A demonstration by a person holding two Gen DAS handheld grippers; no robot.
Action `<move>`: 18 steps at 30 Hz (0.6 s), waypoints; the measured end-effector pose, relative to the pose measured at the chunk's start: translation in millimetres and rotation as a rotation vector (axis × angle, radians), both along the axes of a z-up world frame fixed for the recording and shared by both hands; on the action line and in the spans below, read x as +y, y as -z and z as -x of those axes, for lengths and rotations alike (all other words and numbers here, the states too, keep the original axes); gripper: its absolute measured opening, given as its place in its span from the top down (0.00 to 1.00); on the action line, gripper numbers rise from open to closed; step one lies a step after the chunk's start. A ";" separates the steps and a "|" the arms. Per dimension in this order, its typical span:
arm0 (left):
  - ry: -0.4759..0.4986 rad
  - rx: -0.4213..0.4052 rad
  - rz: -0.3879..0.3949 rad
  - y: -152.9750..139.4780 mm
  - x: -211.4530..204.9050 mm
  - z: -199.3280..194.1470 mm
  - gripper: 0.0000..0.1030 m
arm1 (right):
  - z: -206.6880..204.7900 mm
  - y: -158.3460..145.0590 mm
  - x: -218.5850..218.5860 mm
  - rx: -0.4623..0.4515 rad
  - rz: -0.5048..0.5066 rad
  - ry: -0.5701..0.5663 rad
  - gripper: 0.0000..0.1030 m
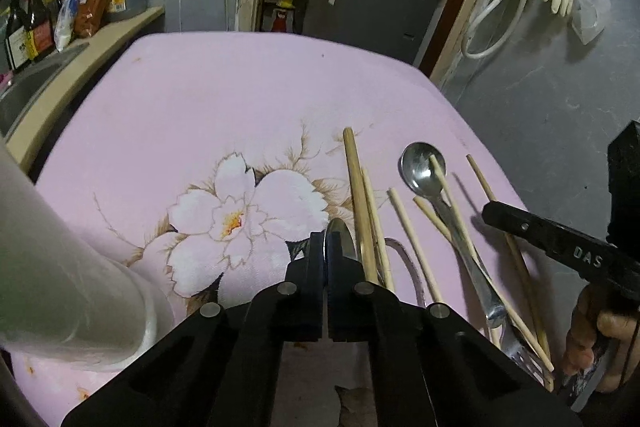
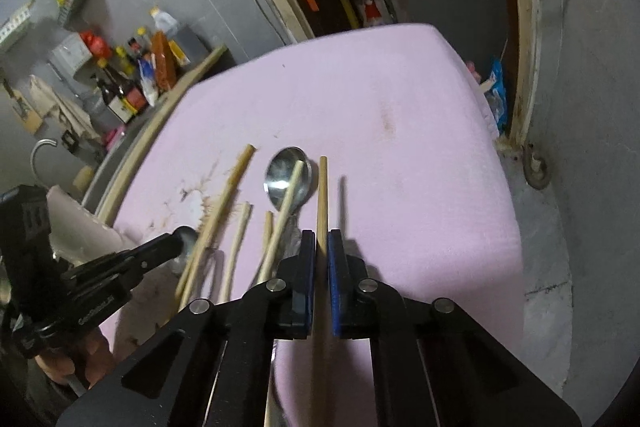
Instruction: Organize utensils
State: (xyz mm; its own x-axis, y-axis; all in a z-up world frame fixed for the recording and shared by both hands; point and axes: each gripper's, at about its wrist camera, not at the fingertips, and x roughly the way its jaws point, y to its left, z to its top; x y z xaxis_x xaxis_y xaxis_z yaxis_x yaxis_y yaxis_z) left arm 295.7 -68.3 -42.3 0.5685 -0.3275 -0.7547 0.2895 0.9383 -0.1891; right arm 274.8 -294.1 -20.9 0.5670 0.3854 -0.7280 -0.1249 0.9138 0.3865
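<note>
The left claw (image 1: pixel 326 247) is pinching a spoon (image 1: pixel 340 239) that lies left of the big spoon (image 1: pixel 424 167) on the pink worktop (image 1: pixel 240 99). The right claw (image 2: pixel 321 247) is pinching a chopstick (image 2: pixel 322 195) just right of the big spoon, its long axis pointing away along the fingers.

Glossy metal spoon (image 1: pixel 423 167) and matt pale wooden chopsticks (image 1: pixel 360 211) lie on soft pink flower-printed cloth (image 1: pixel 224 99).

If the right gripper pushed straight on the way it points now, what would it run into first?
Most likely the pink tablecloth itself. The right gripper is shut on a pale wooden chopstick angled down at the table, and no other utensil lies ahead of that chopstick's tip, though depth is uncertain.
</note>
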 end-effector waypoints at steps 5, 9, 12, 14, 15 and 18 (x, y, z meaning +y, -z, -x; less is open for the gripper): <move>-0.016 -0.139 -0.032 -22.2 1.8 23.8 1.00 | 28.2 -23.0 9.9 -0.162 0.004 -0.005 0.96; -0.036 -0.286 -0.058 -45.5 5.1 50.2 1.00 | 53.0 -45.5 25.3 -0.320 0.049 -0.008 0.96; -0.058 -0.380 -0.061 -63.6 9.4 68.1 1.00 | 69.7 -61.8 38.4 -0.438 0.056 -0.008 0.96; -0.070 -0.435 -0.070 -77.0 11.7 76.9 1.00 | 75.2 -72.7 48.6 -0.501 0.051 -0.008 0.96; -0.074 -0.459 -0.078 -83.2 13.6 82.2 1.00 | 78.8 -79.9 56.0 -0.543 0.055 -0.006 0.96; -0.100 -0.526 -0.087 -104.5 23.5 91.1 1.00 | 85.6 -97.3 71.3 -0.642 0.045 0.003 0.96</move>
State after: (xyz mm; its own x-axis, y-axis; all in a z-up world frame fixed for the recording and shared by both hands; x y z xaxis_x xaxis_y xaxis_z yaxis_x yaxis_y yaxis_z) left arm 204.6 -44.8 62.1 0.9019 -0.2012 -0.3822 0.2324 0.9719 0.0367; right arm 189.2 -222.8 76.3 0.8963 0.3602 -0.2588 -0.3163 0.9281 0.1963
